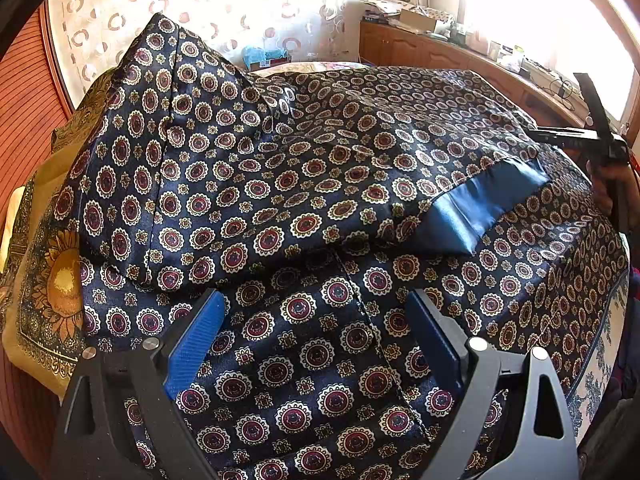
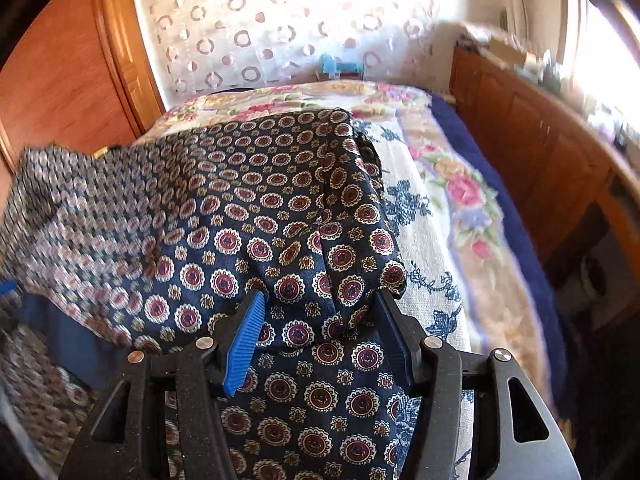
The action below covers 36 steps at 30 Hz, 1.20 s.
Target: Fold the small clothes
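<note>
- Currently the patterned garment (image 1: 304,184), dark navy satin with red-and-cream medallions, is lying across the bed (image 2: 436,216) and filling most of both frames.
- Left wrist view: the left gripper (image 1: 316,336) is sitting at the bottom centre, its blue-padded fingers (image 1: 196,340) standing spread wide, with flat cloth and a seam running between them; the pads are not pressing on the fabric.
- A folded-over part of the garment is lying across the middle of that frame, ending in a plain blue cuff (image 1: 476,208) at centre right.
- The right gripper (image 1: 596,136) is showing at the right edge of the left view, too small to judge.
- Right wrist view: the right gripper (image 2: 320,332) is at the bottom centre, fingers (image 2: 244,344) partly spread with a bunched ridge of the garment rising between them; whether the pads are pinching it, I cannot tell.
- A yellow sunflower-print cloth (image 1: 44,280) is lying at the left edge of the left view, beside the garment.
- A floral bedcover (image 2: 464,188) is showing to the right of the garment in the right view.
- A sheer curtain (image 2: 280,24) with ring motifs is hanging across the upper part of both frames.
</note>
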Each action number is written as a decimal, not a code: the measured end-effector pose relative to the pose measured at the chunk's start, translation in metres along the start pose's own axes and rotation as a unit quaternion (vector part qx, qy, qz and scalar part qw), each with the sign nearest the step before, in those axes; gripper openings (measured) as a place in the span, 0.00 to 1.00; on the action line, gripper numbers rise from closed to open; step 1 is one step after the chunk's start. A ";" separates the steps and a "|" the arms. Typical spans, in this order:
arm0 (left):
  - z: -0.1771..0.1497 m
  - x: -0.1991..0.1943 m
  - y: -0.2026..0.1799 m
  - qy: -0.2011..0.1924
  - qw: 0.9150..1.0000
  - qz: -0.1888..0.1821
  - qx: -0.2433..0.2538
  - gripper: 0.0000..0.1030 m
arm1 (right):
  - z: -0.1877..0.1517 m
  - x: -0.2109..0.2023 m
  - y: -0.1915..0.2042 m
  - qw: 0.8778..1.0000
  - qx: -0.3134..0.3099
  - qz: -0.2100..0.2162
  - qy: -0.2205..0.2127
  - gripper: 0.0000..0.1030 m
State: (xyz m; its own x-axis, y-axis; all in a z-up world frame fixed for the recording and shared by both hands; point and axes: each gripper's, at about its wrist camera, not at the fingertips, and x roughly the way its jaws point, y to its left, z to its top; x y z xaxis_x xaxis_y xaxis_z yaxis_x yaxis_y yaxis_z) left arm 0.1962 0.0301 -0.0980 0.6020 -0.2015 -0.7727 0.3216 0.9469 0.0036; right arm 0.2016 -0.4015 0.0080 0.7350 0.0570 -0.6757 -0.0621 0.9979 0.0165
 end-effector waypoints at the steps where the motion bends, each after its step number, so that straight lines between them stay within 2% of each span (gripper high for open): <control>1: 0.001 0.001 0.001 0.000 1.000 0.000 0.000 0.89 | -0.001 -0.002 0.002 1.000 -0.005 -0.006 -0.001 0.57; 7: 0.001 -0.003 0.004 0.002 1.000 0.008 -0.011 0.89 | -0.004 0.000 0.001 1.000 -0.001 0.001 0.000 0.61; 8: 0.000 -0.005 0.006 0.004 1.000 0.011 -0.019 0.85 | -0.003 0.002 -0.001 1.000 -0.002 0.001 0.001 0.61; 9: 0.000 -0.012 0.010 -0.002 0.999 0.010 -0.033 0.80 | -0.003 0.002 -0.001 1.000 -0.002 0.002 0.001 0.61; 12: -0.002 -0.042 0.024 -0.050 0.996 -0.007 -0.067 0.75 | -0.001 0.003 0.000 1.000 -0.003 0.005 0.002 0.64; 15: -0.002 -0.070 0.040 -0.083 0.992 0.025 -0.087 0.67 | 0.000 0.004 0.000 1.000 -0.005 0.005 0.002 0.65; 18: 0.000 -0.085 0.056 -0.099 0.989 0.062 -0.095 0.57 | 0.000 0.004 -0.001 1.000 -0.005 0.006 0.001 0.65; 21: 0.005 -0.084 0.069 -0.091 0.988 0.086 -0.092 0.50 | 0.000 0.004 -0.001 1.000 -0.005 0.005 0.001 0.66; 27: 0.015 -0.066 0.077 -0.077 0.986 0.129 -0.067 0.46 | 0.000 0.004 -0.001 1.000 -0.005 0.006 0.001 0.66; 31: 0.025 -0.055 0.078 -0.074 0.986 0.135 -0.059 0.44 | 0.000 0.004 -0.001 1.000 -0.005 0.006 0.001 0.66; 34: 0.031 -0.049 0.075 -0.070 0.987 0.136 -0.047 0.38 | 0.000 0.004 -0.001 1.000 -0.005 0.006 0.001 0.66; 36: 0.033 -0.045 0.072 -0.064 0.987 0.143 -0.036 0.29 | -0.001 0.004 -0.001 1.000 -0.005 0.006 0.000 0.66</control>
State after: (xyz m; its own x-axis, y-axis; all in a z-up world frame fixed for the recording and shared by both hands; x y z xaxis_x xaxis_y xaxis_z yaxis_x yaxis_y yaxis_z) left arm 0.2163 0.0991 -0.0420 0.7489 0.0513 -0.6607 0.0746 0.9842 0.1609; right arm 0.2042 -0.4024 0.0049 0.7337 0.0685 -0.6760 -0.0778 0.9968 0.0166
